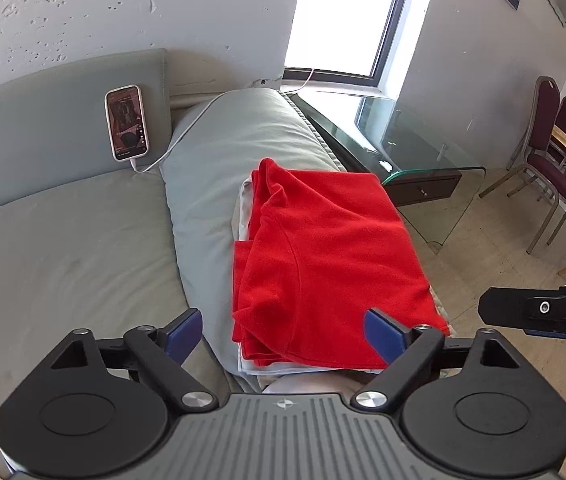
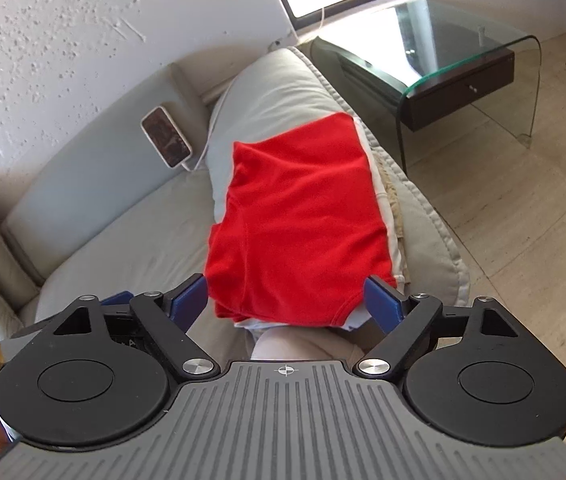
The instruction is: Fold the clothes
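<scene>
Both tools gape over folded red shirt (image 1: 323,256).

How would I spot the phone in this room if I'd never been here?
Start at the grey sofa under the rough white wall. The phone stands propped against the sofa's backrest, left of the padded armrest carrying the folded red garment. It is the only small glossy thing there, in a pale case with a white cable plugged in.

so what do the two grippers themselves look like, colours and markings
Both look alike. The left gripper has blue finger pads on black linkage arms with silver pivot screws, two round black discs, and a grey ribbed body bearing a small crosshair mark. The right gripper matches, with a thin black cable at its right edge. No sleeves show.
</scene>
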The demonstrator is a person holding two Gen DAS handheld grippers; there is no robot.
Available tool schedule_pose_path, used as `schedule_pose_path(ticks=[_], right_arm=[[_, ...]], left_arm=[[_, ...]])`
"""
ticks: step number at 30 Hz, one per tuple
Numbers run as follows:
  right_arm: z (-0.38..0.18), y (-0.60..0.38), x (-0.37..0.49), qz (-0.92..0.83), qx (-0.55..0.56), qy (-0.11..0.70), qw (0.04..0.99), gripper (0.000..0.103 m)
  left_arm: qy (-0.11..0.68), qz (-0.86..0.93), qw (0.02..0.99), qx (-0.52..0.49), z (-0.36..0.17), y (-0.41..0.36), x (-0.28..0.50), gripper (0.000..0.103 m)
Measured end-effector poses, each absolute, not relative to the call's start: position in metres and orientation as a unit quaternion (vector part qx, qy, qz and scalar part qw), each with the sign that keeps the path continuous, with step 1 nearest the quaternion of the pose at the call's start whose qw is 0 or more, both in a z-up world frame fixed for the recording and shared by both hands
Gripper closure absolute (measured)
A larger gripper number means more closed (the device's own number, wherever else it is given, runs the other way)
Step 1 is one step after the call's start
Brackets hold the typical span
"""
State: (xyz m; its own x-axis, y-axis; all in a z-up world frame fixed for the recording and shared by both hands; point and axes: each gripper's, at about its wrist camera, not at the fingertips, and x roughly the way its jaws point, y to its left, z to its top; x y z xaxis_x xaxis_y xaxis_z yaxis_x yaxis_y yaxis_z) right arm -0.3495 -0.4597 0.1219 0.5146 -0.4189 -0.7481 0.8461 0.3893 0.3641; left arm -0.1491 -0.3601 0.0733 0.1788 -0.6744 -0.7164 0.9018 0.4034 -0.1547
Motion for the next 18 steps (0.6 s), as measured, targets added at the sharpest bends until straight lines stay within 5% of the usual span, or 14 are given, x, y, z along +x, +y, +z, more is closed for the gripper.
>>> schedule_pose_path(ticks=[3,18], right_arm=[[0.14,-0.448,-0.349,-0.414,0.37,0.292,0.779,0.015],[0.151,-0.437,-0.362,-0.438,0.327,0.326,0.771,0.012]], left_arm=[[0.378,-0.526,0.747,0.149,0.085,-0.355,-0.15,0.002],[0.389,-0.51,0.748,0.169,0.081,-0.354,-0.181,0.001]])
